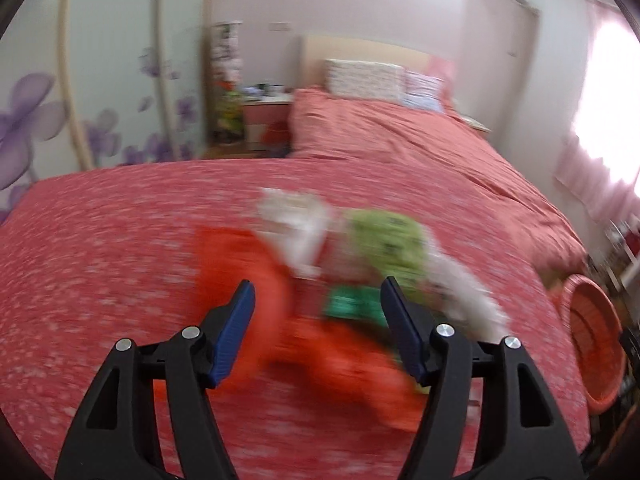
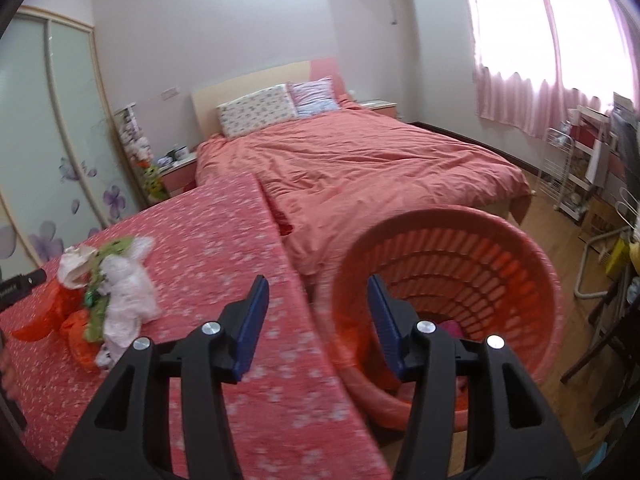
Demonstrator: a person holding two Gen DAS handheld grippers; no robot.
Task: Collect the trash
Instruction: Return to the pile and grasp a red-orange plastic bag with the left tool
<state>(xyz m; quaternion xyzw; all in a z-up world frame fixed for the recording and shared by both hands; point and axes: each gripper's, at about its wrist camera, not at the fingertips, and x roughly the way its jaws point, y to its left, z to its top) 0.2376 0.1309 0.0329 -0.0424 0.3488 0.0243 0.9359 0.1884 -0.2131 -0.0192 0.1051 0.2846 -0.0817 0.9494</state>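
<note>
A heap of trash lies on a table with a red flowered cloth (image 1: 100, 260): an orange plastic bag (image 1: 248, 276), white crumpled wrappers (image 1: 296, 224), a light green wrapper (image 1: 384, 240) and a small dark green packet (image 1: 352, 304). My left gripper (image 1: 318, 300) is open and empty, just above the near side of the heap; the view is blurred. My right gripper (image 2: 318, 300) is open and empty at the table's right edge, over the rim of an orange slatted basket (image 2: 500, 264) on the floor. The heap (image 2: 108, 292) lies to its left.
A bed with a pink quilt (image 2: 360, 160) stands behind the table. The basket also shows at the right in the left wrist view (image 1: 592, 336). A wardrobe with flower print (image 2: 52, 140) stands at left. Shelves and clutter (image 2: 592, 168) line the right wall under the window.
</note>
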